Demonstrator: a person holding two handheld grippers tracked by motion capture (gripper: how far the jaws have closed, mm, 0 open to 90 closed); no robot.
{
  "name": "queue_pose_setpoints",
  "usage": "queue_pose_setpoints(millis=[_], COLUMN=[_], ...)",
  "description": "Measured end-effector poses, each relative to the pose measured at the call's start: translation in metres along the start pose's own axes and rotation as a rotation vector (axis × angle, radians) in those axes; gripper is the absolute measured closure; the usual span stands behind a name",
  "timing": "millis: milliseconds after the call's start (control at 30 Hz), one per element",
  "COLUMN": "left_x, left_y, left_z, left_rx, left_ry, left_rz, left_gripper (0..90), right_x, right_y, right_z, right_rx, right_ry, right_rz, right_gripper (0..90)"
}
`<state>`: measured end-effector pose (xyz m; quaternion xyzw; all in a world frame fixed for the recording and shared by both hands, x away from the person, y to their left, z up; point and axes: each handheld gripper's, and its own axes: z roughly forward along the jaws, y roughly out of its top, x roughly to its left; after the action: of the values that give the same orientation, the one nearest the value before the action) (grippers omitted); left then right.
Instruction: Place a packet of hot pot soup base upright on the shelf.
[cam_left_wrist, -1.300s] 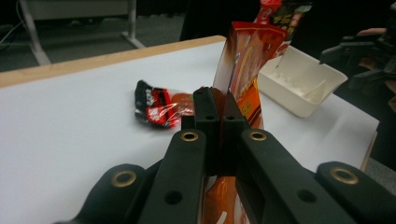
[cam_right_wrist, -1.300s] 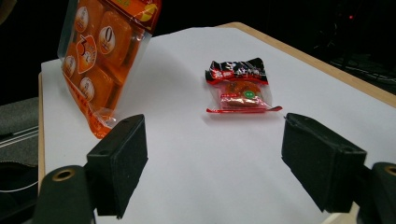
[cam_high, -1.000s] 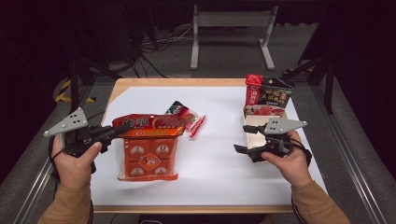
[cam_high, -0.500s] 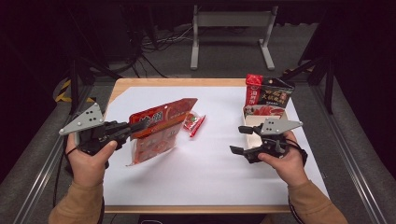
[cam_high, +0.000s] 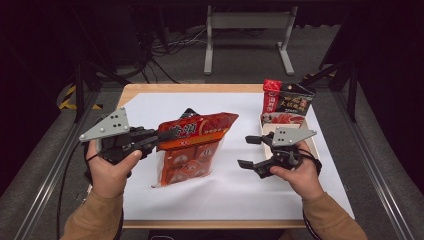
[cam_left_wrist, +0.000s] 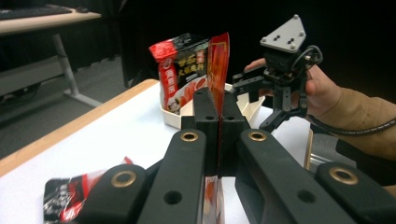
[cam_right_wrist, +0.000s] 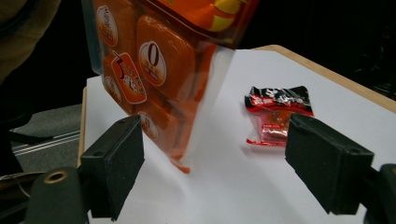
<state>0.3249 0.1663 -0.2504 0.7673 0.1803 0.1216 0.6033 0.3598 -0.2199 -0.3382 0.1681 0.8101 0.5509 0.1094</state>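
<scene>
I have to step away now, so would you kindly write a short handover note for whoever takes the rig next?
Left gripper: shut on the top edge of the orange snack bag, which hangs lifted, its lower corner near the white sheet.
Right gripper: open, holding nothing, facing the bag.
Small red-black packet: lying on the sheet behind the bag.
Tray at the right holds one dark pouch upright.
Done: bag lifted. Left, probably: move it to the tray.

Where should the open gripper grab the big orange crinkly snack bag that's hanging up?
Probably the free right end of the big orange snack bag's flat top seal, coming in from the right. The left gripper already pinches the seal's left end, so the bag dangles with a bottom corner near the white sheet. The seal is thin and stiff, which would fit between the right gripper's wide-open jaws.
</scene>
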Motion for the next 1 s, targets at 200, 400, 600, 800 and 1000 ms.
queue_pose_setpoints(millis=[200, 400, 600, 800, 1000], left_x=[-0.008, -0.014, -0.017, -0.021, -0.019], left_y=[0.007, 0.012, 0.013, 0.015, 0.014], left_z=[0.015, 0.029, 0.040, 0.049, 0.051], left_rx=[-0.006, 0.003, -0.014, -0.026, -0.035], left_ry=[-0.048, -0.093, -0.126, -0.155, -0.147], left_rz=[0.017, 0.024, 0.009, 0.012, 0.008], left_gripper=[90.0, 90.0, 90.0, 90.0, 90.0], right_x=[0.005, 0.004, 0.005, 0.010, 0.010], right_y=[0.001, -0.001, -0.003, -0.003, -0.004], right_z=[0.012, 0.024, 0.029, 0.032, 0.031], right_rx=[-0.004, -0.015, -0.043, -0.044, -0.047], right_ry=[0.033, 0.052, 0.077, 0.083, 0.103], right_rz=[-0.021, -0.048, -0.105, -0.136, -0.131], right_gripper=[18.8, 16.5, 15.6, 16.8, 28.0])
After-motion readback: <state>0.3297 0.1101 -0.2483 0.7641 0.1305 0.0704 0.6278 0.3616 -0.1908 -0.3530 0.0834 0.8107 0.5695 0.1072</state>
